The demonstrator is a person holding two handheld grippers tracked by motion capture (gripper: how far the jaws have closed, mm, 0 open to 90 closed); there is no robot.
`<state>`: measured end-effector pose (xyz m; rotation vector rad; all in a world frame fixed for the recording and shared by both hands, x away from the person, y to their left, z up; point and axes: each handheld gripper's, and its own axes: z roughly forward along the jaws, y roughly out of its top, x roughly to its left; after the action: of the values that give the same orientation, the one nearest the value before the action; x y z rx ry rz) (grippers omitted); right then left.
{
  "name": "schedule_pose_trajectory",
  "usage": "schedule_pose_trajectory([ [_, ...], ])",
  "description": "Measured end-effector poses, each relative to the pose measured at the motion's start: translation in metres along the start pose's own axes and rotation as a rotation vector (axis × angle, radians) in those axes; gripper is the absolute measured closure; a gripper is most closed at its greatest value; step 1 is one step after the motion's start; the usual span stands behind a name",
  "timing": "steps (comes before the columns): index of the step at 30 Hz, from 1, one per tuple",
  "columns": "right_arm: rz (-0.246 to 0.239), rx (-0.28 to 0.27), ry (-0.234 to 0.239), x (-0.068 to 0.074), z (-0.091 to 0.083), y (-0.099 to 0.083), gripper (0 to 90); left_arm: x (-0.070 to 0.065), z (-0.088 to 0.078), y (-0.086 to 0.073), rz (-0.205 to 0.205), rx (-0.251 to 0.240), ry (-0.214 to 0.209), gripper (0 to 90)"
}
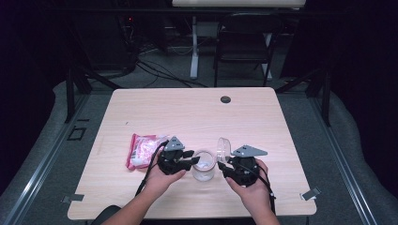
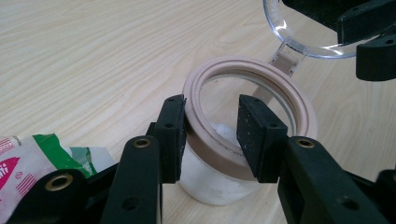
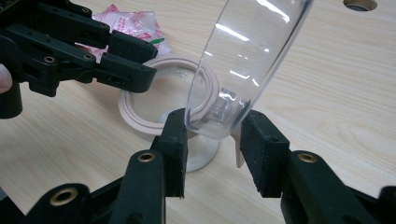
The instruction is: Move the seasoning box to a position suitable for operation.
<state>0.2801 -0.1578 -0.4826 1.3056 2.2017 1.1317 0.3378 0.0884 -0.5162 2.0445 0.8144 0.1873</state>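
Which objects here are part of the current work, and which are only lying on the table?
In the work:
- jar with pink rim, rim gripped by left tongs
- clear lid, between the right tongs

Lying about:
- pink and white packet, left of the jar
- dark round hole at the far edge of the table
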Motion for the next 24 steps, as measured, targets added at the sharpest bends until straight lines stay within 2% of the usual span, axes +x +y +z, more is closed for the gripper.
schedule_pose_trajectory([
  [6,0.009,-0.006,-0.006,0.0,0.004,0.002,61.3,0.001,0.0,0.0,-0.007,0.004,-0.008,61.6],
  [8,0.014,-0.001,-0.008,-0.001,0.004,0.003,62.8,0.001,-0.001,0.0,-0.017,-0.005,-0.016,61.1],
  [14,0.03,-0.003,-0.013,-0.008,0.005,0.006,66.7,-0.001,-0.003,0.001,-0.008,-0.022,-0.019,59.3],
  [20,0.042,0.004,-0.006,-0.019,0.008,0.012,70.7,0.001,-0.01,0.001,-0.001,-0.044,-0.004,57.2],
  [24,0.052,0.006,0.016,-0.026,0.012,0.016,71.9,0.006,-0.018,0.001,-0.019,-0.066,0.011,56.0],
])
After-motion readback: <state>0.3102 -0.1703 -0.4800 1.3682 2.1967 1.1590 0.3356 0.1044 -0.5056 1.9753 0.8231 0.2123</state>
